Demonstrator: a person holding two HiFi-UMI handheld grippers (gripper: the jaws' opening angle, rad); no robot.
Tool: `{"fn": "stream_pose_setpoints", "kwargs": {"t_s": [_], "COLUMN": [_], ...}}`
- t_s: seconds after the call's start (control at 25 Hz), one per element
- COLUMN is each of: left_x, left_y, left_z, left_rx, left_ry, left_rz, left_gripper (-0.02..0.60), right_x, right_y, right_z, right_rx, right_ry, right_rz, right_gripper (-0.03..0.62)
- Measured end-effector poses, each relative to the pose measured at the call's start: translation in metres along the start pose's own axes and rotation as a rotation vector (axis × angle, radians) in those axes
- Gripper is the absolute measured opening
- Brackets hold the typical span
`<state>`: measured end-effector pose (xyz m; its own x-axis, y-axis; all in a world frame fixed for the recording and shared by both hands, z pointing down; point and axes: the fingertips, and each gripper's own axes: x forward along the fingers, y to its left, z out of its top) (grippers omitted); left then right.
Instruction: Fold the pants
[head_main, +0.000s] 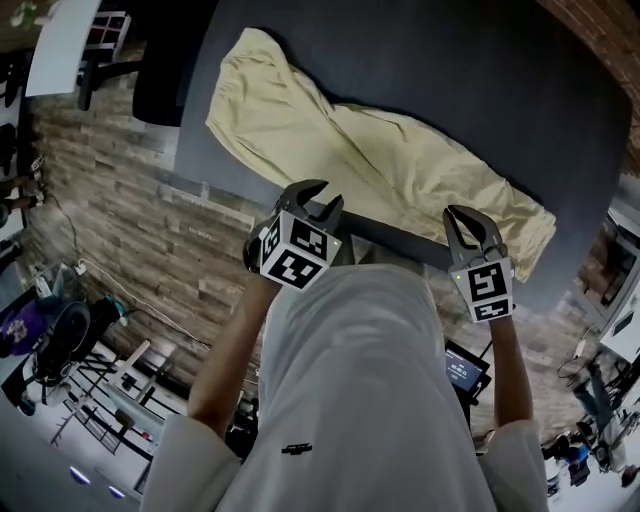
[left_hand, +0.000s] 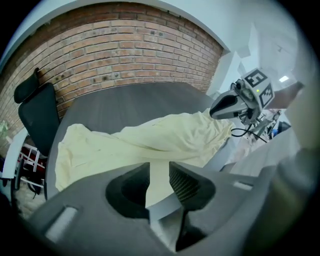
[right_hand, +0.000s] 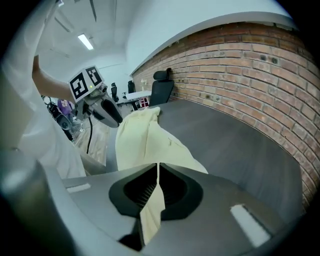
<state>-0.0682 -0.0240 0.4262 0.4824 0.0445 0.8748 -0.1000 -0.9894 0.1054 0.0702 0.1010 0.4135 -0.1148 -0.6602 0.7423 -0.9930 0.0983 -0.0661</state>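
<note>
I am holding the left gripper (head_main: 322, 200) over the near edge of the dark table (head_main: 450, 70). Its jaws are standing apart, with only a strip of cloth and the table's lip showing through the gap, so as far as I can see they are pinching nothing. The cream pants (head_main: 400, 160) are lying slantwise across the table, running from the far left down to the near right, spread out but rumpled. The right gripper (head_main: 468, 228) is biting the pants' near edge, its jaws pressed together on a thin fold. The risk I am seeing is one-sidedness. If I am pulling or lifting with the right alone, the cloth is likely to skew, bunch toward that end or slide off the near edge, and a fold begun that way would come out crooked. So thin a pinch may also be slipping free under the garment's weight. The left gripper view is showing me the open gap, which the head view is leaving unclear. The head view is giving the pants' whole lie, which neither gripper view does. The right gripper view is showing cloth caught between the pads.
</note>
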Motion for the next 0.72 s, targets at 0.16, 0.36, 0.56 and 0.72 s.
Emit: {"fn": "stream_pose_setpoints", "kwargs": {"t_s": [0.16, 0.36, 0.56, 0.72], "left_x": [-0.013, -0.021, -0.024, -0.027], "left_y": [0.043, 0.096, 0.151, 0.201], "left_z": [-0.008, -0.019, -0.036, -0.047], "left_rx": [-0.027, -0.049, -0.077, -0.094], "left_ry": [-0.013, -0.026, -0.033, -0.042], "left_rz": [0.028, 0.039, 0.053, 0.080], "left_gripper": [0.126, 0.126, 0.126, 0.126], "right_x": [0.026, 0.066, 0.110, 0.147], "right_y": [0.010, 0.034, 0.061, 0.075], "right_z": [0.042, 0.106, 0.166, 0.204], "right_rx": [0.005, 0.016, 0.018, 0.034], "right_ry": [-0.016, -0.057, -0.092, -0.086], "right_rz": [0.010, 0.030, 0.039, 0.058], "right_gripper": [0.021, 0.021, 0.021, 0.032]}}
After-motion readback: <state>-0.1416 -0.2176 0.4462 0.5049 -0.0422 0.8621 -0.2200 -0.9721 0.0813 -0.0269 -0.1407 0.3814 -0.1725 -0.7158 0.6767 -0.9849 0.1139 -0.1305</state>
